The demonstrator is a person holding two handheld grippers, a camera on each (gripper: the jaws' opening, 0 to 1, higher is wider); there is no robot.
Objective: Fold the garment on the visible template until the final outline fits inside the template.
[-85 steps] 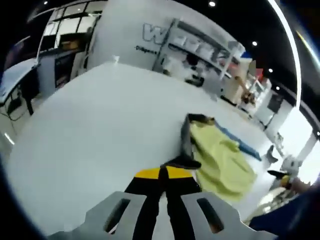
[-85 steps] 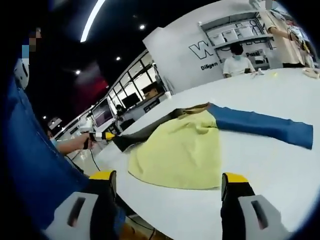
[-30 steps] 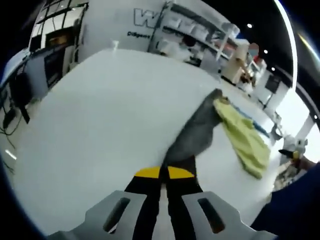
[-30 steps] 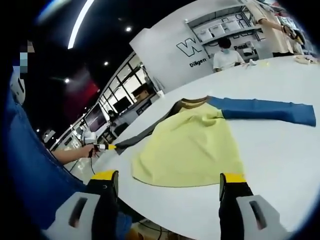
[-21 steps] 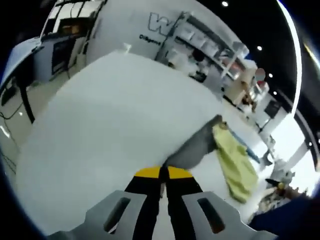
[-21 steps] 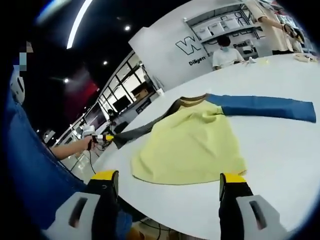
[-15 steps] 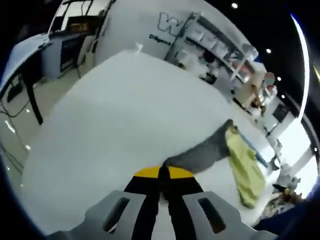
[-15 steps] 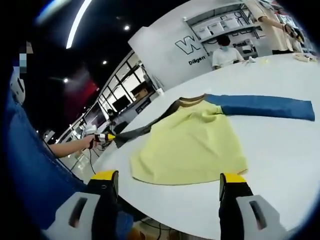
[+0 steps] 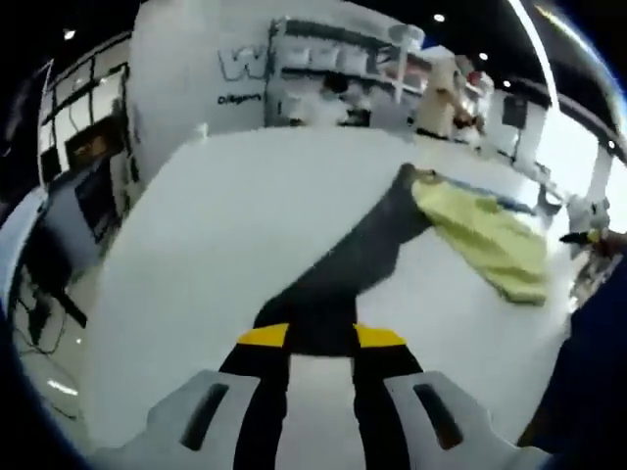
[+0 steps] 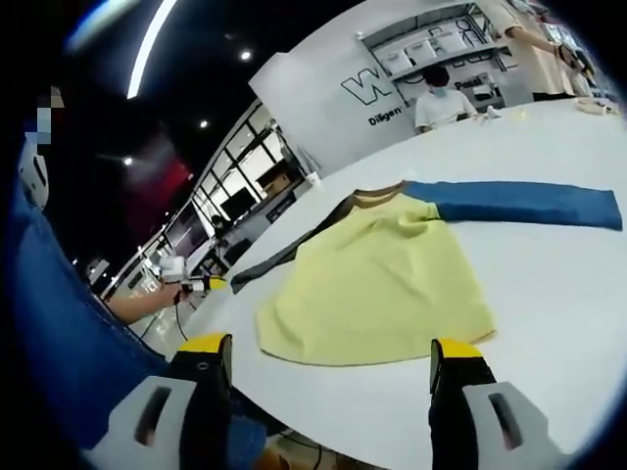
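Table: the broad white tabletop (image 10: 549, 294) carries the whole garment; no template outline can be made out on it in either view, so you cannot yet judge the fit.
Garment: the long-sleeved top with a pale yellow body (image 10: 377, 289) lies flat in the middle of the table; its yellow panel reads much the same as half a second ago in the right gripper view; the hem sits near you, the brown collar far.
Blue sleeve: the long blue sleeve (image 10: 519, 204) stretches out to the right, straight and untouched; it has not been folded in.
Grey sleeve: the dark grey sleeve (image 9: 358, 257) is the thing that has changed; 2.8 s ago it was bunched against the body, now it runs out taut to the left, away from the yellow panel.
Left gripper: your left gripper (image 9: 308, 338) has gone from pinched tight on the cuff to jaws slightly parted, with the grey cuff lying between them; whether it still grips cannot be told.
Right gripper: your right gripper (image 10: 328, 357) hangs wide apart and empty over the near table edge.
Meaning: you have spread the sleeve, not folded it; the folding itself looks barely begun.
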